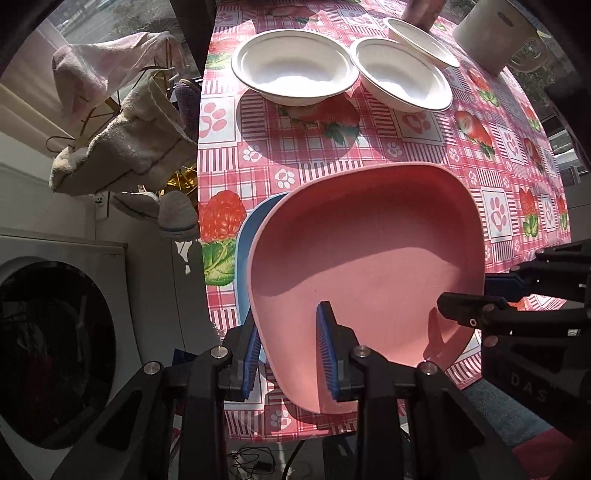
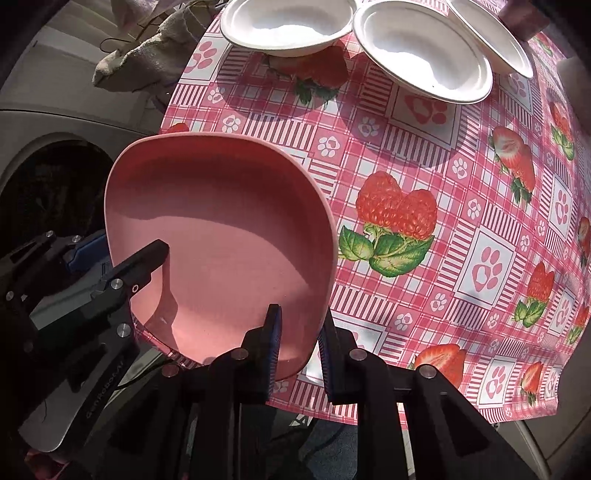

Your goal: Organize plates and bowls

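A pink plate [image 1: 369, 251] [image 2: 221, 229] hangs just over the near left corner of the table, held from both sides. My left gripper [image 1: 288, 360] [image 2: 114, 251] is shut on its near left rim, one blue pad inside and one outside. My right gripper [image 2: 301, 350] [image 1: 469, 291] is shut on its right rim. A blue plate [image 1: 251, 236] shows from under the pink plate's left side; whether the two touch I cannot tell. Three white bowls stand at the far side: one on the left [image 1: 293, 66] [image 2: 288, 26], one in the middle [image 1: 400, 74] [image 2: 421, 55], and one tilted against the middle one [image 1: 421, 40] [image 2: 491, 40].
The table wears a pink strawberry-and-paw cloth [image 1: 406, 140] [image 2: 443, 177]. A pale mug [image 1: 495, 33] stands at the far right. Towels [image 1: 122, 147] hang on a rack left of the table. A washing machine door [image 1: 55, 332] sits below at the left.
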`<state>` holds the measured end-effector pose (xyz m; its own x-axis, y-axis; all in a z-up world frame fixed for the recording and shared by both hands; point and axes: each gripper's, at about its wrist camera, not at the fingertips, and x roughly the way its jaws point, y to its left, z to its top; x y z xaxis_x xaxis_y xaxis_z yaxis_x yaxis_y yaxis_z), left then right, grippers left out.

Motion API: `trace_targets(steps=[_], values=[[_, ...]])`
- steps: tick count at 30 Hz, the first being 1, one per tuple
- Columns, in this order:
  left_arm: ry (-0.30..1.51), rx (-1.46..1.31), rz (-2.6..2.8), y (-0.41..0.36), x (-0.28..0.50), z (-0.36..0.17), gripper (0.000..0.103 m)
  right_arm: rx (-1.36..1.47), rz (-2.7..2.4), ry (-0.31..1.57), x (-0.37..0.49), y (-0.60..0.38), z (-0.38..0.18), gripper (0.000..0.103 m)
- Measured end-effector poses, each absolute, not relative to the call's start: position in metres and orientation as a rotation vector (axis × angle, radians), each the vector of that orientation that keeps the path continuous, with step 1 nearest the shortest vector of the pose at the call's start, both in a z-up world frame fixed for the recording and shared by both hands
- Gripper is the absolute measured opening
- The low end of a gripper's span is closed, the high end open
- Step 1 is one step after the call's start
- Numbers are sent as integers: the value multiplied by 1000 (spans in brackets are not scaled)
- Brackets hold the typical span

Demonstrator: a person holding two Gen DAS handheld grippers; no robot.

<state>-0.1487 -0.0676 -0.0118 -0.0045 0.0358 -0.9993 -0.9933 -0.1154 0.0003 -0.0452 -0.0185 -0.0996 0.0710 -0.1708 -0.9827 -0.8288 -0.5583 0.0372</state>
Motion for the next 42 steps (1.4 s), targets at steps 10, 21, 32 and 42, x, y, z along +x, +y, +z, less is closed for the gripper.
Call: trace_targets(steps=[10,21,32,42], values=[[1153,-1268,1338,-62,-163,-20,34,-1797,1506,1118,-58,-25,-129,22],[1139,-1213,1383,-55,-160,-20,57,-1750,1523,1198,-60,-26,-142,22],[968,-1343,1330,-45,-167,-12,73,-1544,1345,1328,25,10,-134,80],[974,-1334,1263,13,-124,0,73,-1419,1222,1368,95,47,-126,80]])
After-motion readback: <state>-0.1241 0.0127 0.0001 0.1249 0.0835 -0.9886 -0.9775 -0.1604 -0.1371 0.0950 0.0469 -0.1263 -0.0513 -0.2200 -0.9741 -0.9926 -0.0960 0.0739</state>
